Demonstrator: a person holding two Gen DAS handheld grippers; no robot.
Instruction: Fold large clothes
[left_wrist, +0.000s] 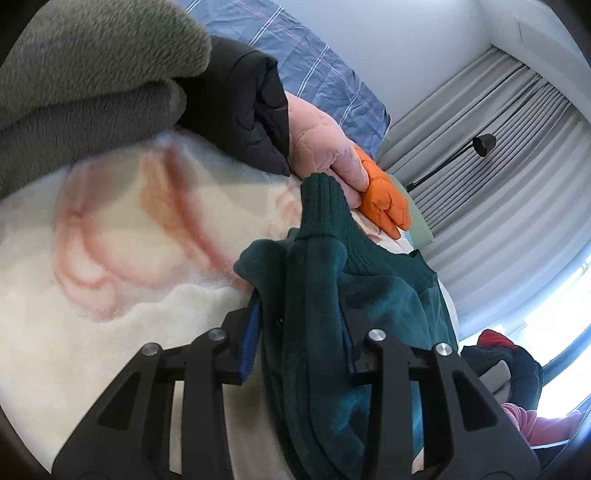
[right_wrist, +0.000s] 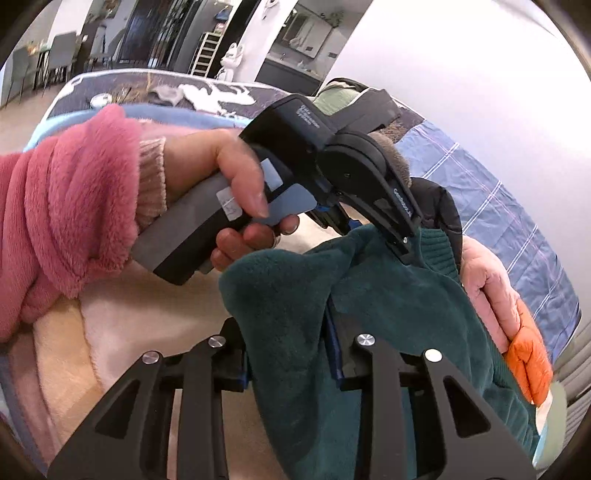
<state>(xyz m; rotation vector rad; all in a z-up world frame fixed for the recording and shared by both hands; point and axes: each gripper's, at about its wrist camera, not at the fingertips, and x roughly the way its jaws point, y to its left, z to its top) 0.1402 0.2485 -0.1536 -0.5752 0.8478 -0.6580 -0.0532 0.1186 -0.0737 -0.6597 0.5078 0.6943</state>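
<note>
The left gripper has its 2 fingers closed on a thick bunch of the dark green fleece garment, the cloth filling the whole gap between them. The right gripper is clamped the same way on another fold of the same green garment. In the right wrist view the left gripper shows from the side, held by the person's left hand in a pink fleece sleeve, and it bites the garment near the ribbed collar, just beyond and slightly right of the right gripper's hold.

So the 2 holds sit close together, the left one farther out, the right one nearer, and the garment hangs bunched between and below them, not spread. Its long axis looks to run away from both cameras toward the far right. A ribbed cuff stands up past the left gripper's fingers.

Under the garment lies a cream blanket with a pink pattern. Farther out are a grey fleece fold, a black puffer, a pale pink quilted piece and an orange quilted piece, all at the far edge, with a blue striped sheet behind.

My judgement: the next move depends on drawing the 2 holds apart sideways, so the garment opens flat on the near blanket, clear of the far pile.
</note>
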